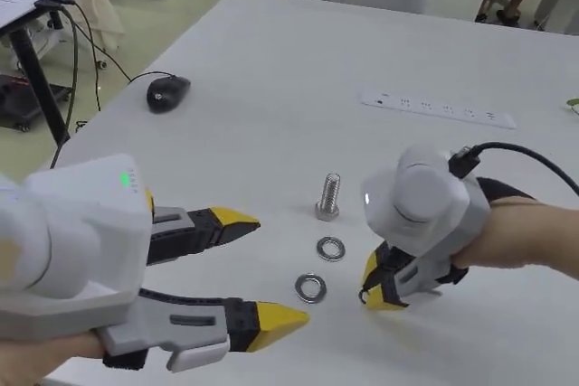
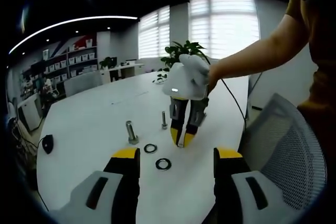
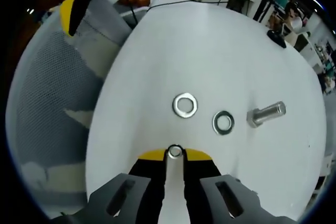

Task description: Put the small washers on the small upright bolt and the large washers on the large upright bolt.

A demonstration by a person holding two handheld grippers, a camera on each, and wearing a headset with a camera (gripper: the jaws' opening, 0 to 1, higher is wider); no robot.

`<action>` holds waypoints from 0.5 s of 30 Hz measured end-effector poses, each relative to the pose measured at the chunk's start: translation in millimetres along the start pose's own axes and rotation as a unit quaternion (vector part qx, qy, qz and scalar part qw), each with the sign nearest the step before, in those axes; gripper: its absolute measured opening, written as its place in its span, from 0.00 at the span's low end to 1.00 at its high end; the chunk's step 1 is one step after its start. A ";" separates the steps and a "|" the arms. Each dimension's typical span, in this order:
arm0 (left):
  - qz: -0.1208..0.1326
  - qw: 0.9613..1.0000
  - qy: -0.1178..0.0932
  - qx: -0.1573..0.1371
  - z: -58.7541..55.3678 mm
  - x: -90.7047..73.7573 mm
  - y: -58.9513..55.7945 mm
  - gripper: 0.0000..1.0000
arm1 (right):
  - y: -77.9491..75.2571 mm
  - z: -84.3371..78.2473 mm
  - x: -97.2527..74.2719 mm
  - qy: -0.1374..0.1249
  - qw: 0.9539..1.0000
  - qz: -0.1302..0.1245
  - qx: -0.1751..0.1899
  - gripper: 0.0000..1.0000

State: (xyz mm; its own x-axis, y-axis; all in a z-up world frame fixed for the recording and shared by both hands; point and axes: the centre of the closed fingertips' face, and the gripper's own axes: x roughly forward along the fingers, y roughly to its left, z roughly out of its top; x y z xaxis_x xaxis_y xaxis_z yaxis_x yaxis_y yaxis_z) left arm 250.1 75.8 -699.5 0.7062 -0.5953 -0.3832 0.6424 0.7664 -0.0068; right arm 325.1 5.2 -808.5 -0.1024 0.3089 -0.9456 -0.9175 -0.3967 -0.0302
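Though neither bolt seems to carry a washer yet, the right gripper's (image 1: 373, 291) fingers clench a small washer (image 3: 175, 152) near the large upright bolt (image 1: 328, 196). Two large washers (image 1: 330, 248) lie on the counter (image 1: 271, 88) beside it, and the left gripper's (image 1: 282, 268) fingers are spread, released and empty.

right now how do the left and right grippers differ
The left gripper has its jaws wide apart with nothing between them; the right gripper has its jaws closed on a small washer. The left gripper points roughly level over the table; the right gripper tilts down, with its tips near the table. Both have yellow tips and white bodies.
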 end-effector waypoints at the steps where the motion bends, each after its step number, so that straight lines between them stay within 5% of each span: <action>1: 0.000 1.000 0.000 0.001 0.4 0.3 -0.2 0.55 | -1.6 -1.8 -3.6 -0.001 1.000 -0.003 0.003 0.11; 15: -0.011 1.000 -0.002 0.003 5.2 8.4 -3.3 0.55 | -45.5 -40.4 -66.9 0.011 0.997 -0.065 0.039 0.12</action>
State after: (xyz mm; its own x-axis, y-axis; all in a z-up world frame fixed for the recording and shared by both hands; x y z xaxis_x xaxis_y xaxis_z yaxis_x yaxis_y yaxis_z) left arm 255.5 67.0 -697.9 0.6930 -0.6126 -0.3801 0.6595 0.7517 -0.0090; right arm 389.2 -32.3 -756.9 0.0271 0.3345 -0.9420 -0.9498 -0.2853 -0.1286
